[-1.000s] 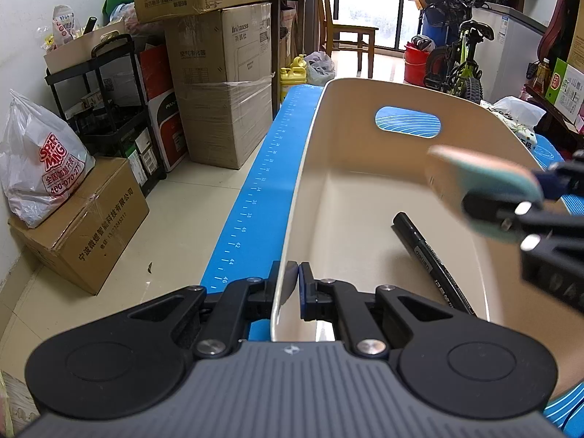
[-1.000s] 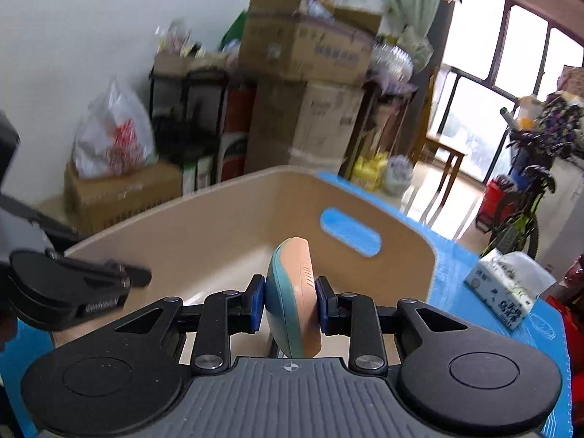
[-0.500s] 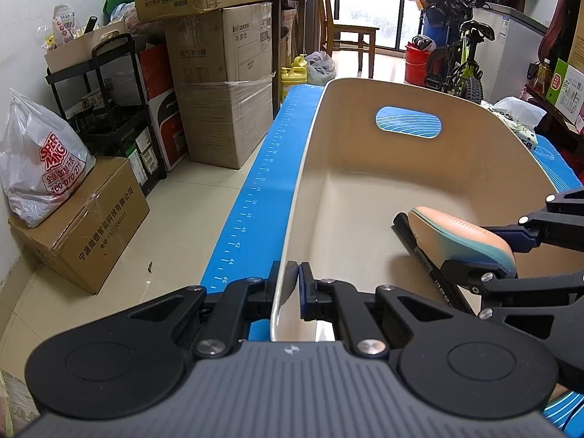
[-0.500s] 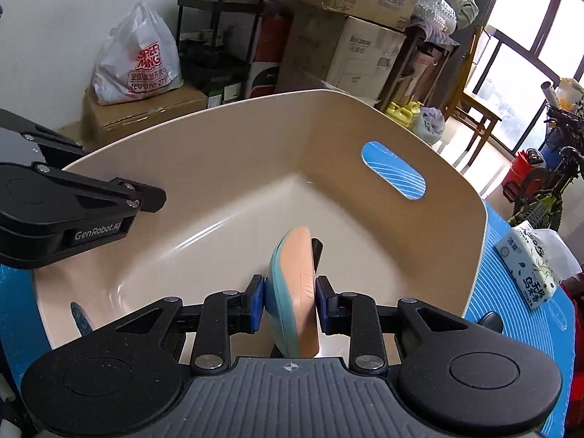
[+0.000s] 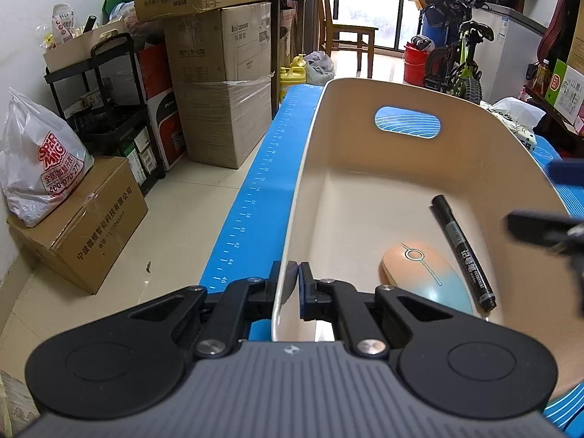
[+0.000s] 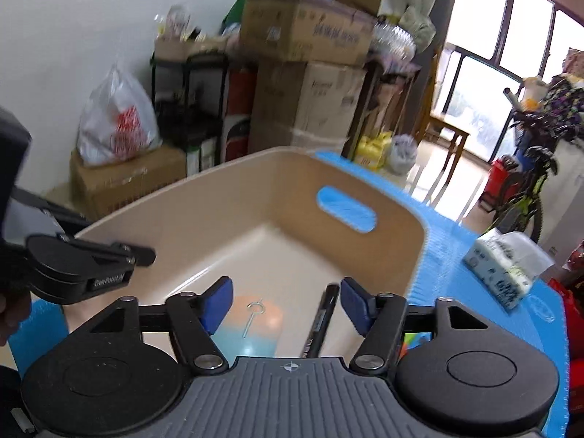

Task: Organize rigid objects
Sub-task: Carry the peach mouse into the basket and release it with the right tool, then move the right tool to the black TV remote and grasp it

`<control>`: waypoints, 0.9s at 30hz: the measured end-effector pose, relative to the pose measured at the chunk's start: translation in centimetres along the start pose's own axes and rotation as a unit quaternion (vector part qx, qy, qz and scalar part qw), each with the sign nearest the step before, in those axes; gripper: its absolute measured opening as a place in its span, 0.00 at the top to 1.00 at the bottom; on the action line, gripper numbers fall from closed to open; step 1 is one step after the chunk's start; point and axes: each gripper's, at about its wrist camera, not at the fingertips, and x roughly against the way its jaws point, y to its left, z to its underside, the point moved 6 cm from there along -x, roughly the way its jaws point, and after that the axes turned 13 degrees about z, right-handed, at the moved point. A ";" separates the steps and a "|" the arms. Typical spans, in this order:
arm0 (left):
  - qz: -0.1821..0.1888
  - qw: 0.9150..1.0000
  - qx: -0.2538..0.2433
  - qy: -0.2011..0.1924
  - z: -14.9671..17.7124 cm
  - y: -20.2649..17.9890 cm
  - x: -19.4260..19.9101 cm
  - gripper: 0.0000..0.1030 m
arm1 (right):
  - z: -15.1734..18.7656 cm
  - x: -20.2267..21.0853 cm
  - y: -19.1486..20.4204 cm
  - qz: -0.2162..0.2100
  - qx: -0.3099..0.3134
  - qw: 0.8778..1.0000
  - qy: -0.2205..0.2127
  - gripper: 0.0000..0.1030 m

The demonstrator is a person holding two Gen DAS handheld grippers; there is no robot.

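Your left gripper (image 5: 292, 284) pinches the near-left wall of the basin (image 5: 365, 109), which sits on the mat (image 5: 255, 189). Inside, the computer mouse (image 5: 425, 275) lies on the floor with the marker pen (image 5: 461, 252) just to its right, near the right wall. Your right gripper (image 6: 284, 304) hangs above both, jaws apart. A tissue pack (image 6: 507, 268) rests on the mat right of the basin.

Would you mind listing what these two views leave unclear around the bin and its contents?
- Marker label: too small to read in the left wrist view; blurred in the right.
- Mouse near end: cut off by the right hand-held gripper body.
- Bin near wall: hidden behind the left hand-held gripper clamping it.
- Colourful item under the right finger linkage: mostly hidden, unidentifiable.
- Tissue pack print: blurred.
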 end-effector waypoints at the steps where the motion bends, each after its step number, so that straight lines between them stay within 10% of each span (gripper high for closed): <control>1: 0.000 1.000 0.000 0.000 0.0 0.0 0.0 0.91 | 0.0 0.5 -0.7 0.005 -0.005 1.000 -0.007 0.27; 15: 0.000 1.000 0.000 0.000 0.0 0.0 0.0 0.91 | 5.6 1.9 -12.9 0.093 -0.115 0.989 0.013 0.12; 27: -0.001 1.000 0.000 0.000 0.0 0.1 0.0 0.91 | 12.8 -2.6 -12.8 0.090 -0.117 0.984 0.096 0.13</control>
